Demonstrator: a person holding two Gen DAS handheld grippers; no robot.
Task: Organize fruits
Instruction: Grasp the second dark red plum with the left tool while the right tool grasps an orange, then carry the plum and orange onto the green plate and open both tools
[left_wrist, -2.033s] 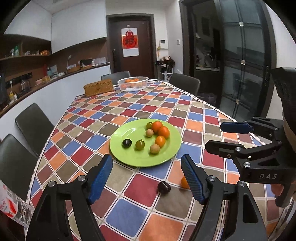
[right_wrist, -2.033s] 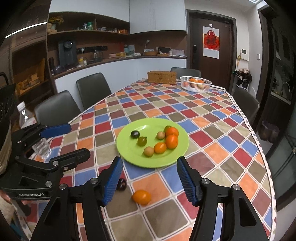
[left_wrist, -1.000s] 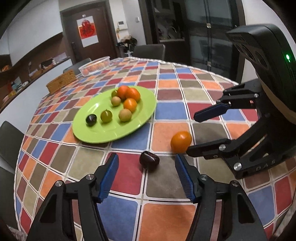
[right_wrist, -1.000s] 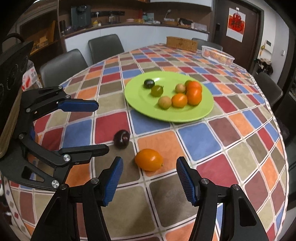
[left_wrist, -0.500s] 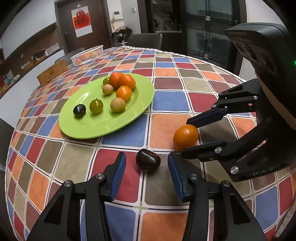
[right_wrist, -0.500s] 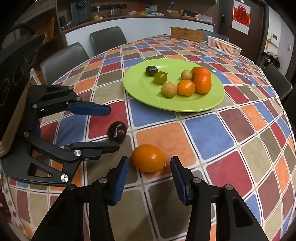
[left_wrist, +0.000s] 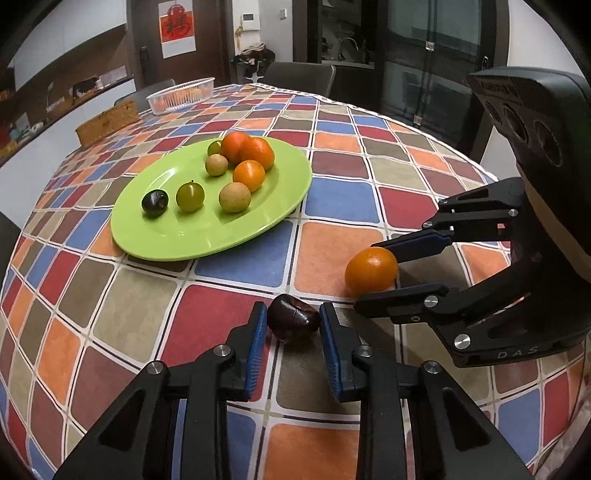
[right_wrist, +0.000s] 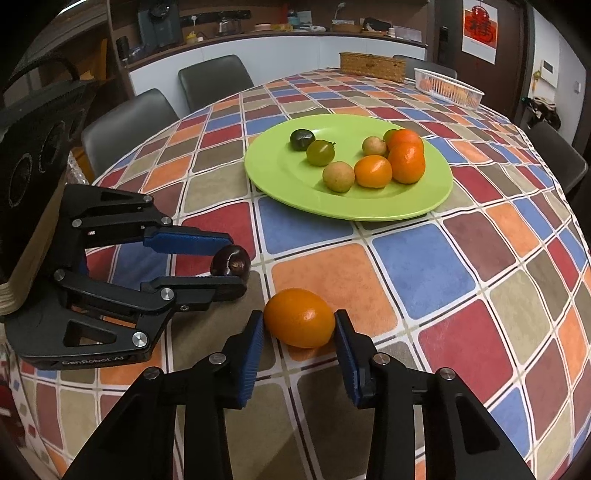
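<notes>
A dark plum lies on the checked tablecloth, and my left gripper is shut on it, blue pads pressing both sides. In the right wrist view the same plum sits between the left gripper's fingertips. Just to the right lies an orange fruit. My right gripper is closing on it, and its pads touch both flanks. From the left wrist view, that orange shows between the right gripper's fingers. Beyond stands a green plate holding several small fruits.
A white basket with orange fruit and a wicker box stand at the far end of the table. Dark chairs line the table's sides. The tablecloth edge drops away close behind both grippers.
Both pairs of jaws have narrowed from wide apart to touching their fruit. The left gripper has come forward and lower onto the plum. The right gripper has stayed over the orange.
</notes>
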